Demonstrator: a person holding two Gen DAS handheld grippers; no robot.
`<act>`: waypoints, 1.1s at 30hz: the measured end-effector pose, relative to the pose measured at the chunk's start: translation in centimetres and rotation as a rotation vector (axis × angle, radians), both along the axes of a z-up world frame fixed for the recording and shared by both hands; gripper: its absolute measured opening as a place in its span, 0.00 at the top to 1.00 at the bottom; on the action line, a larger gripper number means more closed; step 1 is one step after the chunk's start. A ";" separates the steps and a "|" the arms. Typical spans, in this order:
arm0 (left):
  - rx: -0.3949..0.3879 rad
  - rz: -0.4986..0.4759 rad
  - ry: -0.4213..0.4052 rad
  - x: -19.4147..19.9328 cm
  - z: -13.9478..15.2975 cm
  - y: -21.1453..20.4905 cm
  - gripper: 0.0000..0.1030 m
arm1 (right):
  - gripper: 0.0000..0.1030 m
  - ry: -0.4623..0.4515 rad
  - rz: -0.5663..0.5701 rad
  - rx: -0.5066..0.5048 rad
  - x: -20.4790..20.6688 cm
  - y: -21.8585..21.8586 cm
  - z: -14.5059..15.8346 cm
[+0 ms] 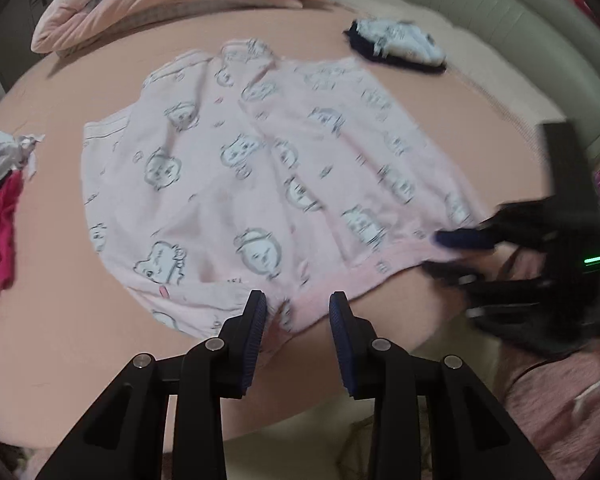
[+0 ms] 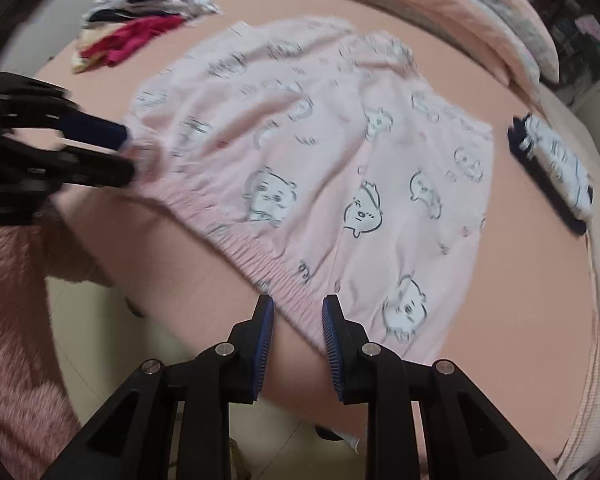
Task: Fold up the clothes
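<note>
Nearest, the left gripper (image 1: 298, 312) and the right gripper (image 2: 298, 314) both stand part open over the ribbed hem, gripping nothing. The pink printed garment (image 1: 260, 184) lies spread flat on the bed (image 1: 100, 360); it looks light, soft and limp, best pinched at its hem corners. Farther off lie a folded piece (image 1: 400, 44) and a heap of clothes (image 2: 140, 24); no containers show.

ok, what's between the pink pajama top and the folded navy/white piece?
Nothing: bare peach bedsheet separates pajama top from the folded piece. Clearest in the right wrist view.
</note>
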State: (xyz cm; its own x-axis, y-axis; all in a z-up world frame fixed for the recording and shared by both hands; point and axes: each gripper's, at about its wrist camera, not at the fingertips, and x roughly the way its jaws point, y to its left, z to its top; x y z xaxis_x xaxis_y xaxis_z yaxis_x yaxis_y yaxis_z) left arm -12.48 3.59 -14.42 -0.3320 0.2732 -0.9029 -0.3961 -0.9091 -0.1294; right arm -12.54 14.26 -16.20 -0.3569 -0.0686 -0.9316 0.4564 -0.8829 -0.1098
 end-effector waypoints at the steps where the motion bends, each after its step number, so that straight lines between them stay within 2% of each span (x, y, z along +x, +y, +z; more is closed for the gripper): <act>1: -0.003 -0.005 0.009 -0.1 0.1 0.3 0.71 | 0.76 0.003 -0.009 0.000 -0.2 0.0 -0.2; 3: -0.018 -0.032 0.049 0.5 0.6 0.7 0.71 | 0.76 0.023 -0.023 -0.010 0.0 0.2 0.3; 5: 0.019 -0.070 0.039 0.6 0.4 0.9 0.71 | 0.76 0.050 -0.051 -0.032 0.3 0.7 0.9; 9: 0.012 -0.110 -0.066 -0.1 -3.5 2.0 0.71 | 0.76 0.071 -0.133 -0.061 0.2 2.6 1.2; 11: -0.040 -0.122 -0.068 -0.3 -4.9 2.8 0.71 | 0.76 0.022 -0.143 -0.075 -0.4 3.2 0.5; 15: -0.006 -0.101 -0.033 -1.2 -4.0 3.2 0.71 | 0.76 0.011 -0.099 -0.076 0.3 3.2 0.1; 18: -0.001 -0.039 -0.015 -2.6 -3.8 2.7 0.71 | 0.76 0.020 -0.138 -0.092 -0.4 3.6 0.2; 22: 0.001 0.025 -0.010 -4.0 -4.3 2.4 0.71 | 0.76 0.078 -0.191 -0.028 -2.3 3.8 0.3; 24: -0.014 0.007 -0.002 -3.6 -4.4 3.0 0.71 | 0.76 0.094 -0.209 -0.048 -2.3 4.0 1.1; 27: 0.012 -0.051 0.028 -1.9 -4.0 3.8 0.71 | 0.76 0.095 -0.145 -0.149 -1.6 3.9 2.9; 28: 0.008 -0.055 0.016 -1.6 -4.0 3.9 0.73 | 0.76 0.078 -0.125 -0.150 -1.4 3.5 2.6; 29: 0.003 -0.059 0.002 -1.4 -4.0 3.9 0.86 | 0.76 0.060 -0.105 -0.147 -1.3 3.2 2.3; 30: 0.000 -0.051 -0.006 -1.2 -4.3 3.8 0.89 | 0.76 0.042 -0.086 -0.143 -1.2 2.8 2.0; 33: 0.015 -0.018 0.003 -0.4 -5.0 3.4 0.91 | 0.76 -0.017 -0.093 -0.151 -1.2 2.4 0.5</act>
State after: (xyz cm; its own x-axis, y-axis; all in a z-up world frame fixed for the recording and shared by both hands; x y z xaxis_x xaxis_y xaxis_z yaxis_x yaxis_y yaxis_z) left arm -12.92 6.95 -19.43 -0.3300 0.2928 -0.8974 -0.4126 -0.8998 -0.1419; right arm -13.78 16.68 -15.73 -0.3529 -0.1755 -0.9191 0.3723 -0.9275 0.0342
